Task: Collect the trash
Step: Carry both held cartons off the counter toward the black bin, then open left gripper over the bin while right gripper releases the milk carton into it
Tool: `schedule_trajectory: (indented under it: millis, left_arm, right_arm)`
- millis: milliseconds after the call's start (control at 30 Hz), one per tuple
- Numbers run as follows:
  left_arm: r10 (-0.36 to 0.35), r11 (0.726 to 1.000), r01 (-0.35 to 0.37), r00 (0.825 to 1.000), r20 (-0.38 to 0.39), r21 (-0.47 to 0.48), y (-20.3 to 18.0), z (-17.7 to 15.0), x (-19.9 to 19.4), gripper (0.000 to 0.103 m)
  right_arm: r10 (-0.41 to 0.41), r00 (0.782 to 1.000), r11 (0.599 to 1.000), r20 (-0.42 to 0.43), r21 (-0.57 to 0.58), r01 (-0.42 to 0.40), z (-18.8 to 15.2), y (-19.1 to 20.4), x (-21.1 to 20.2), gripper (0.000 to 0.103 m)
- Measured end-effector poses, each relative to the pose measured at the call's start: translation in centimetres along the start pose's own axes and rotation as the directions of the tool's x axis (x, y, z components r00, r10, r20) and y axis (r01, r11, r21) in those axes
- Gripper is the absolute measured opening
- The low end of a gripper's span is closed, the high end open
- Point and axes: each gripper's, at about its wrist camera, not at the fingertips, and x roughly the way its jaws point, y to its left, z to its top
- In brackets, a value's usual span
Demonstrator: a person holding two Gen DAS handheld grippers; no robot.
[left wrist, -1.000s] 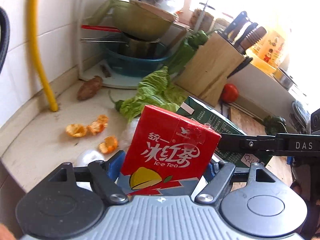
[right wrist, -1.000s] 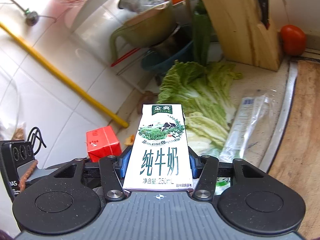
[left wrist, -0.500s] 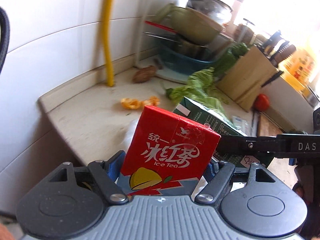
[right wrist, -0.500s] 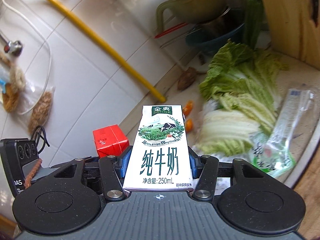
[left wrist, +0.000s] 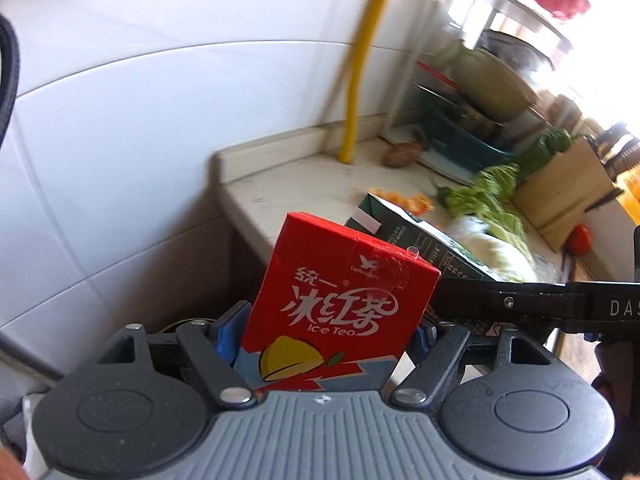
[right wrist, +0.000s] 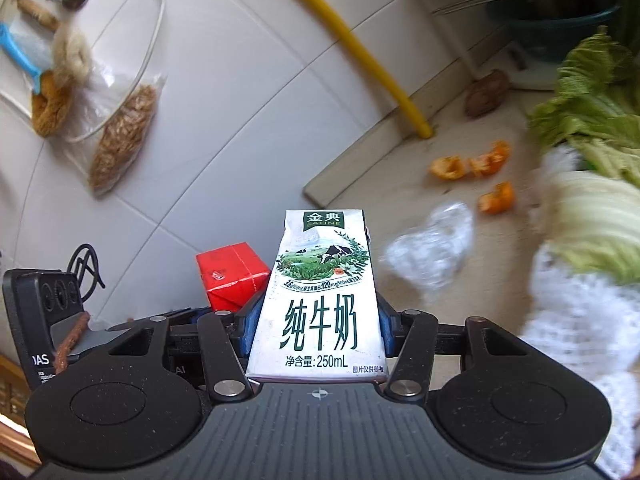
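Observation:
My left gripper [left wrist: 326, 330] is shut on a red ice tea carton [left wrist: 336, 300], its blue pads pressing both sides. My right gripper [right wrist: 316, 320] is shut on a white and green milk carton [right wrist: 320, 300]. Each view catches the other hand's load: the milk carton [left wrist: 420, 236] shows dark green just right of the red one, and the ice tea carton [right wrist: 230, 274] sits left of the milk. Both grippers hang past the left end of the counter [left wrist: 304, 188], in front of the white tiled wall. Orange peels [right wrist: 472, 164] and crumpled clear plastic [right wrist: 432, 248] lie on the counter.
A yellow pipe [left wrist: 360, 68] runs down the wall to the counter. Cabbage [right wrist: 596, 152], a sweet potato [right wrist: 486, 94], a dish rack with bowls [left wrist: 476, 108], a knife block [left wrist: 564, 188] and a tomato [left wrist: 580, 238] crowd the right. Bags [right wrist: 116, 136] hang on the wall.
Both grippers have swung left with their cartons, off the counter's left end toward the tiled wall. The cabbage and knife block have slid to the right of both views.

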Motion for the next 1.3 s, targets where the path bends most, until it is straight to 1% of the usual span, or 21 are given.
schedule_trajectory:
  millis: [167, 233, 267, 333, 400, 500, 567, 600, 667, 733, 833, 933, 1067, 1200, 1300]
  left_arm:
    - [0.037, 0.999, -0.037, 0.999, 0.003, -0.037, 2.8, -0.6, -0.9, 0.074]
    - [0.049, 0.997, -0.049, 0.999, 0.001, -0.052, 3.8, -1.0, -1.1, 0.072]
    - [0.051, 0.997, -0.051, 0.999, -0.002, -0.059, 4.2, -1.2, -1.2, 0.069]
    - [0.056, 0.996, -0.056, 0.998, -0.009, -0.076, 5.2, -1.5, -1.2, 0.068]
    - [0.064, 0.994, -0.065, 0.998, -0.015, -0.089, 5.8, -1.7, -0.9, 0.068]
    - [0.110, 0.990, -0.111, 0.994, -0.019, -0.083, 6.7, -2.1, 1.0, 0.068]
    - [0.152, 0.983, -0.156, 0.987, -0.057, -0.092, 7.8, -2.3, 3.0, 0.064]
    - [0.164, 0.979, -0.173, 0.983, -0.085, -0.109, 8.4, -2.5, 3.9, 0.063]
    - [0.162, 0.972, -0.180, 0.979, -0.123, -0.152, 9.9, -2.9, 4.8, 0.061]
    - [0.159, 0.968, -0.181, 0.978, -0.134, -0.174, 10.9, -3.3, 5.0, 0.061]
    - [0.189, 0.963, -0.211, 0.972, -0.137, -0.170, 11.7, -3.3, 4.9, 0.061]
    - [0.172, 0.963, -0.196, 0.976, -0.136, -0.186, 12.7, -3.3, 4.6, 0.062]
    - [0.178, 0.966, -0.200, 0.974, -0.141, -0.163, 13.1, -3.2, 4.6, 0.063]
    - [0.161, 0.971, -0.182, 0.977, -0.139, -0.157, 12.8, -2.9, 4.4, 0.064]
    - [0.154, 0.976, -0.172, 0.978, -0.137, -0.131, 11.9, -2.4, 4.5, 0.064]
  right_arm:
    - [0.017, 0.999, 0.999, -0.045, -0.032, -0.018, -0.1, 2.2, 2.8, 0.061]
    - [0.016, 0.998, 0.999, -0.063, -0.043, -0.019, -0.3, 2.9, 3.9, 0.061]
    - [0.016, 0.997, 0.999, -0.070, -0.050, -0.020, -0.4, 3.3, 4.3, 0.061]
    - [0.016, 0.996, 0.998, -0.090, -0.062, -0.022, -0.6, 4.1, 5.4, 0.061]
    - [0.018, 0.994, 0.997, -0.108, -0.072, -0.026, -0.9, 4.8, 6.4, 0.061]
    - [0.012, 0.992, 0.996, -0.129, -0.086, -0.023, -1.4, 5.6, 7.5, 0.061]
    - [-0.007, 0.991, 0.995, -0.132, -0.101, -0.007, -1.7, 6.0, 8.3, 0.061]
    - [-0.029, 0.991, 0.993, -0.128, -0.118, 0.014, -1.8, 6.1, 9.0, 0.061]
    - [-0.062, 0.989, 0.989, -0.136, -0.140, 0.043, -1.8, 6.0, 11.0, 0.061]
    - [-0.098, 0.981, 0.985, -0.165, -0.153, 0.073, -1.8, 5.8, 13.8, 0.061]
    - [-0.154, 0.970, 0.976, -0.190, -0.180, 0.120, -2.5, 5.3, 16.6, 0.061]
    - [-0.178, 0.961, 0.972, -0.211, -0.189, 0.139, -3.3, 4.8, 18.2, 0.062]
    - [-0.203, 0.945, 0.970, -0.258, -0.186, 0.157, -3.9, 4.1, 20.0, 0.063]
    - [-0.215, 0.941, 0.967, -0.261, -0.193, 0.168, -4.0, 4.2, 20.0, 0.067]
    - [-0.212, 0.945, 0.970, -0.250, -0.175, 0.171, -3.5, 4.2, 19.4, 0.067]
